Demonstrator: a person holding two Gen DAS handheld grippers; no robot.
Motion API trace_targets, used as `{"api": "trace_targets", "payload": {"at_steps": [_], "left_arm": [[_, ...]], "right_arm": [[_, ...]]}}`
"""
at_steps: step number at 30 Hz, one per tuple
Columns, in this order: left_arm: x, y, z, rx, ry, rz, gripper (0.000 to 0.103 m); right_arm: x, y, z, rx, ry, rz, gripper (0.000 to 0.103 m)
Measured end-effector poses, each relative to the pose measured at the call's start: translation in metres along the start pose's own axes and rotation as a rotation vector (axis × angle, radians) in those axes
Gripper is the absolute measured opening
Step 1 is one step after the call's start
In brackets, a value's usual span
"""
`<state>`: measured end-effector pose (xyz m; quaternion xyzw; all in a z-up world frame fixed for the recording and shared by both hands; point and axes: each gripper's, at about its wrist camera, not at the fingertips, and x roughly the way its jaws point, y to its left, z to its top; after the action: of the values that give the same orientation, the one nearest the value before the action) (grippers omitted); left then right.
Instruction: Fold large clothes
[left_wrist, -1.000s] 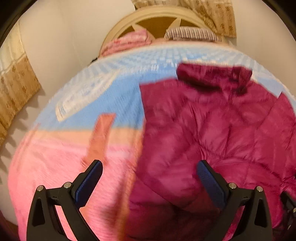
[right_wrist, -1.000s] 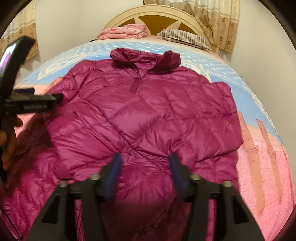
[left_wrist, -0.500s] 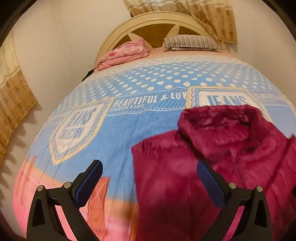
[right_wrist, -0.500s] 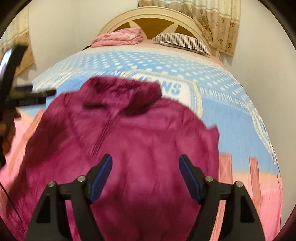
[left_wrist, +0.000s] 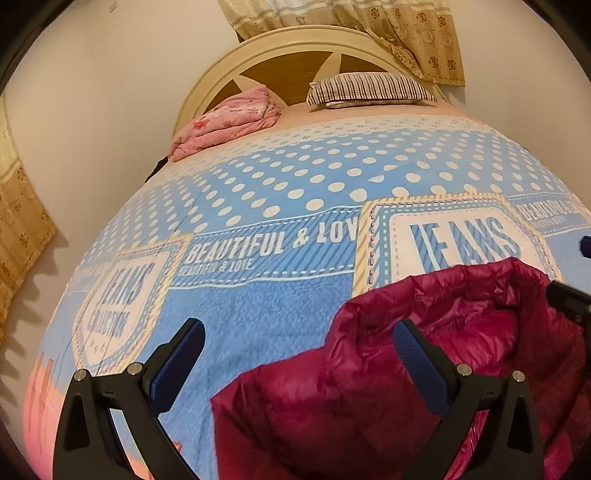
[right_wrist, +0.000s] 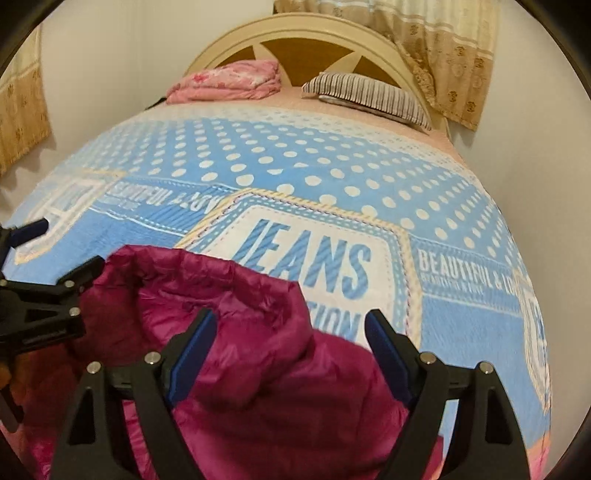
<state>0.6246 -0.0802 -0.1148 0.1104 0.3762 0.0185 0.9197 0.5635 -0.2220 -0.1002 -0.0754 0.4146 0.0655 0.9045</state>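
Observation:
A magenta quilted puffer jacket (left_wrist: 424, 354) lies on the bed, its collar end toward the headboard; it also shows in the right wrist view (right_wrist: 258, 354). My left gripper (left_wrist: 299, 349) is open and empty, low over the jacket's left shoulder, with one finger over the blanket and the other over the collar. My right gripper (right_wrist: 290, 341) is open and empty, over the right side of the collar. The left gripper's body (right_wrist: 40, 306) shows at the left edge of the right wrist view.
The bed is covered by a blue polka-dot "JEANS" blanket (left_wrist: 277, 206). A folded pink quilt (left_wrist: 225, 122) and a striped pillow (left_wrist: 365, 88) lie by the cream headboard (left_wrist: 295, 48). Walls and beige curtains (right_wrist: 443, 55) close in the bed.
Both grippers have moved forward along the jacket from its lower body to the collar. The right gripper's jaws have opened wider. Nothing was grasped.

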Motion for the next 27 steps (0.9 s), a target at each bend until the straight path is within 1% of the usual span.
{"api": "trace_targets", "payload": {"at_steps": [2,3,4,5,7,8,9,10,11,12,13,15,18,22,25,27], "left_arm": [[0.006,-0.003,-0.001,0.015,0.000,0.004,0.102],[0.009,-0.005,-0.002,0.021,0.002,0.004,0.102],[0.013,-0.006,-0.004,0.023,0.009,0.000,0.102],[0.016,-0.007,-0.006,0.023,0.012,-0.005,0.102],[0.017,-0.009,-0.010,0.027,0.007,-0.025,0.099],[0.017,-0.011,-0.012,0.039,0.001,-0.038,0.081],[0.017,-0.013,-0.013,0.050,0.006,-0.048,0.051],[0.020,-0.016,-0.015,0.067,0.033,-0.072,0.037],[0.022,-0.016,-0.015,0.068,0.048,-0.089,0.019],[0.023,-0.016,-0.016,0.060,0.064,-0.108,0.015],[0.022,-0.014,-0.017,0.052,0.065,-0.109,0.014],[0.016,-0.013,-0.019,0.054,0.046,-0.105,0.010],[0.006,-0.013,-0.026,0.075,0.021,-0.091,0.007],[-0.002,-0.013,-0.048,0.103,0.008,-0.070,0.004],[0.002,-0.015,-0.066,0.115,0.033,-0.075,0.003],[0.006,-0.019,-0.076,0.130,0.050,-0.076,0.003]], "right_arm": [[0.009,0.000,0.000,-0.018,0.020,-0.006,0.083],[0.015,0.001,-0.002,-0.025,0.037,-0.008,0.080],[0.019,0.000,-0.003,-0.028,0.047,-0.007,0.073],[0.024,-0.001,-0.006,-0.032,0.063,-0.006,0.069],[0.032,-0.006,-0.009,-0.039,0.089,-0.003,0.048],[0.034,-0.009,-0.011,-0.036,0.097,0.001,0.041],[0.035,-0.012,-0.013,-0.031,0.103,0.005,0.028],[0.035,-0.015,-0.014,-0.027,0.108,0.011,0.021],[0.035,-0.016,-0.015,-0.027,0.109,0.015,0.019],[0.032,-0.018,-0.017,-0.033,0.102,0.021,0.015],[0.030,-0.017,-0.017,-0.039,0.099,0.020,0.013],[0.023,-0.017,-0.020,-0.049,0.085,0.014,0.011],[0.013,-0.016,-0.026,-0.062,0.064,0.009,0.009],[0.005,-0.016,-0.039,-0.079,0.043,-0.009,0.008],[0.006,-0.018,-0.057,-0.097,0.047,-0.024,0.007],[0.013,-0.020,-0.072,-0.104,0.072,-0.030,0.006]]}}
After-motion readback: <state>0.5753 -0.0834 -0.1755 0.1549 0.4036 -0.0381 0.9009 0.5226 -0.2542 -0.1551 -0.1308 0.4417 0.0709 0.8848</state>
